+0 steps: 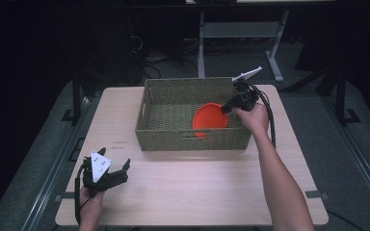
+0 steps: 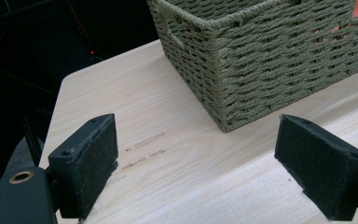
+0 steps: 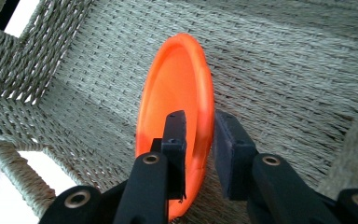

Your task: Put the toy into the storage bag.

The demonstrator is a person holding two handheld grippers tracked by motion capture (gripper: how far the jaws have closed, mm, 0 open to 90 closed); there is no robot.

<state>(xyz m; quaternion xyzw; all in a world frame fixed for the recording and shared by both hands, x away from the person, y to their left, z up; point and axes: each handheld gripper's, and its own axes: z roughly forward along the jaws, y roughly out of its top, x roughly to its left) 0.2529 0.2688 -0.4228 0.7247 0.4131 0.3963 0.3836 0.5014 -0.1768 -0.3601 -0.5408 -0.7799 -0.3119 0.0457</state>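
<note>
Right claw [image 3: 199,154] straddles the rim of the orange plate [image 3: 177,93], standing on edge inside the wicker basket [image 1: 192,139]; pads look barely loose. Risk: plate tips or rolls onto the basket floor. Left claw [image 2: 196,163] spread, empty, over the table [image 2: 177,182].

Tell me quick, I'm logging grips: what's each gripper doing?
Left gripper: open, holding nothing.
Right gripper: jaws astride the orange plate rim, grip uncertain.

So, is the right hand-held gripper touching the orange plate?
Cannot tell. In the right gripper view the orange plate has its rim between the pads of the right hand-held gripper, close to both, but no clear contact or gap shows.
</note>
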